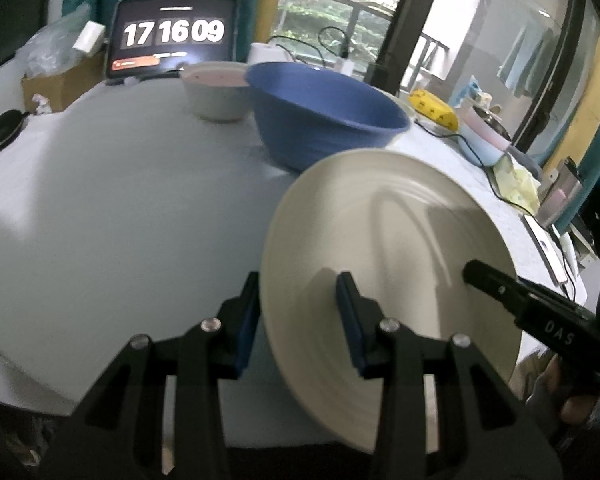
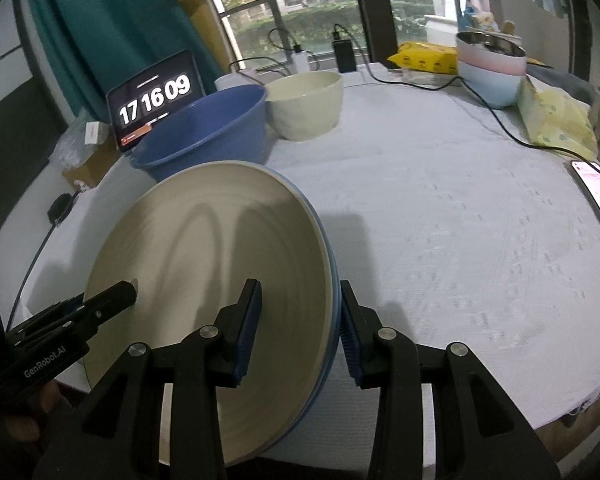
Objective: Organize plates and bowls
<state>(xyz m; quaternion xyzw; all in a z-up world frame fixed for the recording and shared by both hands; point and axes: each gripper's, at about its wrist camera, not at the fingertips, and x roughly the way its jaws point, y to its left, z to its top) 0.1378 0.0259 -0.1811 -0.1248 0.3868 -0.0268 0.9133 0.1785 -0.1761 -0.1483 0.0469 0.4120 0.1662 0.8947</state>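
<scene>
Stacking: cream plate [image 2: 204, 280] sat on a blue plate [image 2: 332, 280] at the table's [image 2: 460, 240] near edge
Left claw [image 1: 298, 320]: jaws apart, straddling the plates' left rim, not clamped
Right claw [image 2: 300, 328]: jaws apart around the right rim
Left undone: blue bowl [image 2: 204, 132], cream bowl [image 2: 306, 104] and white bowl [image 1: 216, 92] stood unnested at the far side

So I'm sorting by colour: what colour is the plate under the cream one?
Light blue; its rim peeks out beneath the cream plate, clearest in the right wrist view.
</scene>
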